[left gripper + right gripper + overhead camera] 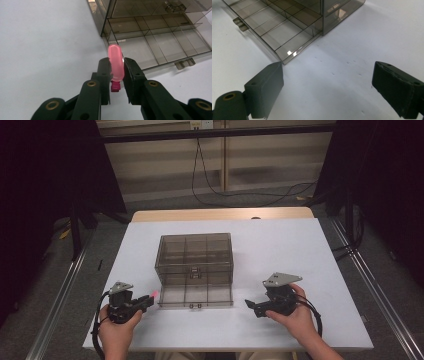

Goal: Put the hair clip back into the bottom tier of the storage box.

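The left gripper [117, 65] has its jaws narrow and clamped on a pink tube [116, 62] with a darker cap – it stands upright between the pads, near the front-left corner of the white table [280, 240]. Just beside it, the smoky drawer box [196, 255] has its lowest drawer [196, 296] pulled out toward the front edge. The right gripper [327, 85] holds its jaws wide apart – nothing between them.

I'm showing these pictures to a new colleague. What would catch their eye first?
Probably the pink capsule-shaped piece, the one bright colour here, clamped between the left gripper jaws near the table's front left. Next, the smoky see-through drawer box at mid-table, its bottom drawer pulled out toward the person, with the right gripper open beside it.
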The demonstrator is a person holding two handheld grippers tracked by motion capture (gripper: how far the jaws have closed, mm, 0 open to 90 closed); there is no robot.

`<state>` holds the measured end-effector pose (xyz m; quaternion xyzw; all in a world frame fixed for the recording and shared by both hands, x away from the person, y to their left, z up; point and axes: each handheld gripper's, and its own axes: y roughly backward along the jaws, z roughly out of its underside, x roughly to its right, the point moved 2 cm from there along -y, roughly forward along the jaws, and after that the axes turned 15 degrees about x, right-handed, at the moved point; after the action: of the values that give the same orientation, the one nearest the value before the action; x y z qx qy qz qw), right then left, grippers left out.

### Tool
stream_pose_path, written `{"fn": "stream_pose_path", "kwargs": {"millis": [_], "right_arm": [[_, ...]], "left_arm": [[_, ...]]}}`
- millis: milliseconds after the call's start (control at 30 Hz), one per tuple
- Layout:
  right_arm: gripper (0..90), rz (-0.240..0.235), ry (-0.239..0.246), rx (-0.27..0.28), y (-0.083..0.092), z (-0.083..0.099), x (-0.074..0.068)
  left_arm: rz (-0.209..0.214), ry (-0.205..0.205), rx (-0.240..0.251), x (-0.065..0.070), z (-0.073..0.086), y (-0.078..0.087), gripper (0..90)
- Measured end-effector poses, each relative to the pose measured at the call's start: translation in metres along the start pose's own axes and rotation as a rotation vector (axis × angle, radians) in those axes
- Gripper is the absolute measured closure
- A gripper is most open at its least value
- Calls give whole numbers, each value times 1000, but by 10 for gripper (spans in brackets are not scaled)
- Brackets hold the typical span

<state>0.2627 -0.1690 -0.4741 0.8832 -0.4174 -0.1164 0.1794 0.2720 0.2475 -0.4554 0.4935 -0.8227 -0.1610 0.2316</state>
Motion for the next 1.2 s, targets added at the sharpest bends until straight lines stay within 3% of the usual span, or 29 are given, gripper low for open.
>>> {"fn": "stream_pose_path", "kwargs": {"millis": [467, 1200], "right_arm": [[101, -8, 5, -10, 2, 4, -2], [96, 0, 0, -18, 7, 8, -2]], "left_arm": [[11, 18, 18, 2, -6, -2, 761], [33, -2, 22, 9, -14, -11, 761]]}}
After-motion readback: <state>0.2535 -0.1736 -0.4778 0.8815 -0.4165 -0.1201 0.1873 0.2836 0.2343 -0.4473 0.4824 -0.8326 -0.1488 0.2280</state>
